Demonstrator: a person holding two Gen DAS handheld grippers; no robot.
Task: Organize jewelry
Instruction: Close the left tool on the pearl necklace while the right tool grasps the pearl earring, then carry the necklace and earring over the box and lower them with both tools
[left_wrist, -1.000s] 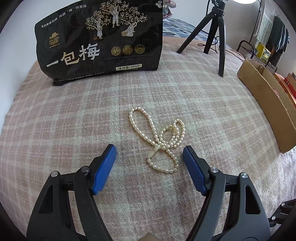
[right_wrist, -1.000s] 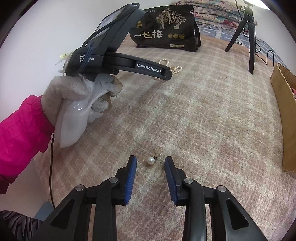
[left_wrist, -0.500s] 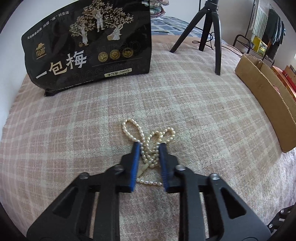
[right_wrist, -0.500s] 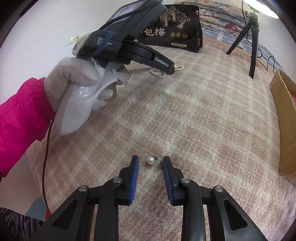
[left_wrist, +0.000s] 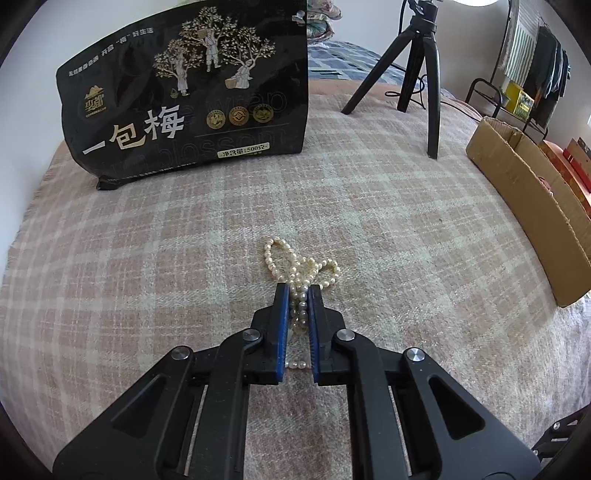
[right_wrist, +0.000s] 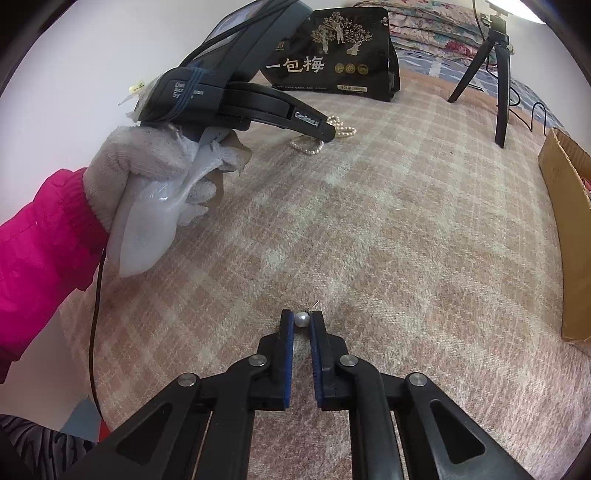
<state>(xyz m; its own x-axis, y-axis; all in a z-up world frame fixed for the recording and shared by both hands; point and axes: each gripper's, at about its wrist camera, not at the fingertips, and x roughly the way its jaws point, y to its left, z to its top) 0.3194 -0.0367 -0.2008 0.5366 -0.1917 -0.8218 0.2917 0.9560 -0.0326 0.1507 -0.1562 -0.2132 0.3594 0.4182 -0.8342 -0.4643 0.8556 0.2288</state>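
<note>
A cream pearl necklace (left_wrist: 295, 264) lies bunched on the pink plaid blanket (left_wrist: 184, 277). My left gripper (left_wrist: 298, 291) is shut on the necklace's middle strands, its loops spilling past the blue pads. In the right wrist view the necklace (right_wrist: 341, 127) shows far off under the left gripper (right_wrist: 325, 133). A pearl stud earring (right_wrist: 301, 319) lies on the blanket (right_wrist: 406, 240). My right gripper (right_wrist: 301, 318) is shut on the earring's pearl, with the metal post sticking out beyond the tips.
A black snack bag (left_wrist: 192, 99) stands at the far left of the blanket. A black tripod (left_wrist: 417, 74) stands behind it to the right. A cardboard box (left_wrist: 528, 199) lies along the right edge. A gloved hand with pink sleeve (right_wrist: 122, 192) holds the left gripper.
My left gripper moved forward over the necklace and closed from wide open onto its strands. My right gripper narrowed from half open until its pads pinch the pearl earring.
</note>
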